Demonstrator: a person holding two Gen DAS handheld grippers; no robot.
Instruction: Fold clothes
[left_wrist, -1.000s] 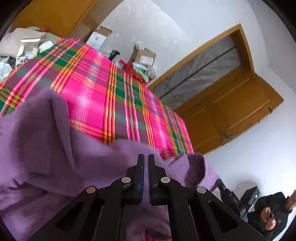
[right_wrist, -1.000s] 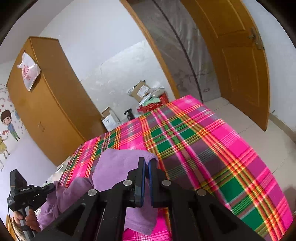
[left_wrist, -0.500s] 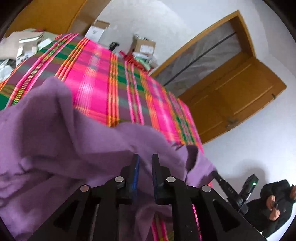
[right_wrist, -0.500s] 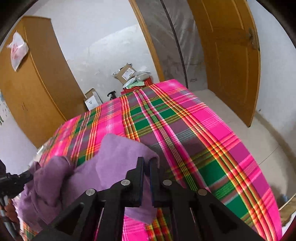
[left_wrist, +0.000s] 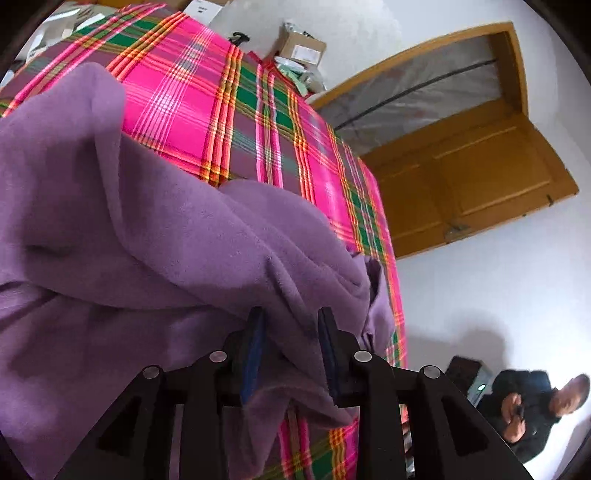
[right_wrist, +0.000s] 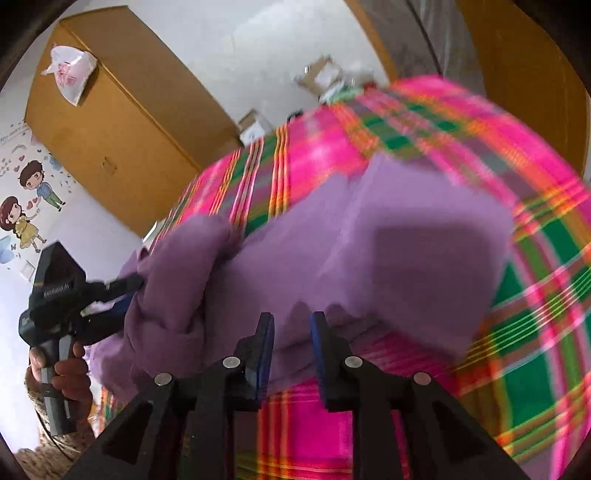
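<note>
A purple fleece garment (left_wrist: 147, 240) lies bunched on a bed with a pink and green plaid cover (left_wrist: 192, 92). My left gripper (left_wrist: 290, 332) stands open at its near edge, with a fold of the fleece sagging between the fingers. In the right wrist view the garment (right_wrist: 406, 240) spreads over the plaid cover (right_wrist: 546, 295), blurred by motion. My right gripper (right_wrist: 291, 332) is open too, its blue pads on either side of the garment's ragged near edge. The left gripper (right_wrist: 127, 293) shows at the left with its tips sunk in a rolled lump of fleece, held by a hand (right_wrist: 66, 373).
A tall wooden wardrobe (right_wrist: 122, 122) with a plastic bag (right_wrist: 70, 70) on top stands behind the bed. Cardboard boxes (left_wrist: 301, 48) sit against the far wall. A wooden door (left_wrist: 480, 177) hangs open. A person in a dark jacket (left_wrist: 532, 410) sits low by the wall.
Both grippers were shut on the purple garment and now stand open. The garment has come down onto the bed and spread. The right wrist view has swung and blurred.
</note>
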